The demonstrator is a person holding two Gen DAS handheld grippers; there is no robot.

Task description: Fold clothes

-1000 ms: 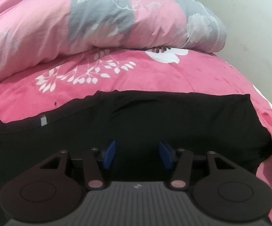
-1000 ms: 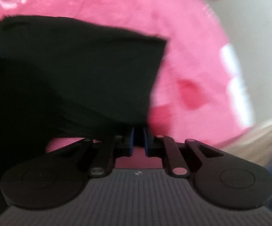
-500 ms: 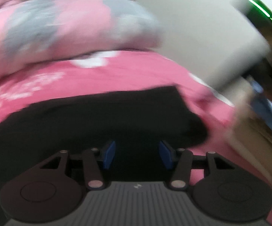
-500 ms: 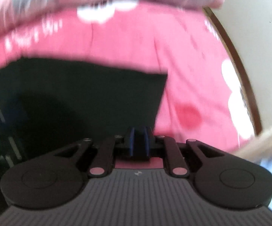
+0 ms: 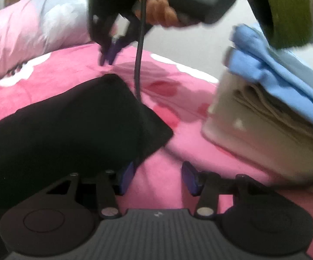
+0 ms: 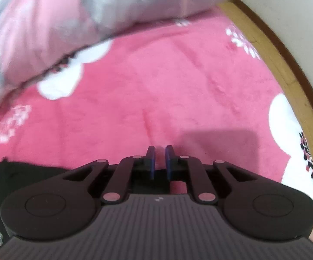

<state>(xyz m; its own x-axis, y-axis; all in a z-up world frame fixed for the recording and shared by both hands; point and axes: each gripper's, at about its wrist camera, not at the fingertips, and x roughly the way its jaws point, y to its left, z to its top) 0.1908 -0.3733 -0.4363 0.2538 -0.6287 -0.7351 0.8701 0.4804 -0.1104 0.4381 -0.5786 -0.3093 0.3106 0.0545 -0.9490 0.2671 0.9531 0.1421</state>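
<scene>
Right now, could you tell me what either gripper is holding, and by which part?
Nothing: the left gripper gapes open beside the black fabric garment's corner; the right gripper pinches nothing.

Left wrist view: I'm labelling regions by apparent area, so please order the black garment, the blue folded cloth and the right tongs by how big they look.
1. black garment, largest.
2. and 3. blue folded cloth and right tongs: similar apparent size, both blurred, so unranked.

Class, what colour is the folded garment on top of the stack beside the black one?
Light blue. The folded garment tops a beige stack; the left wrist view shows it best.
</scene>
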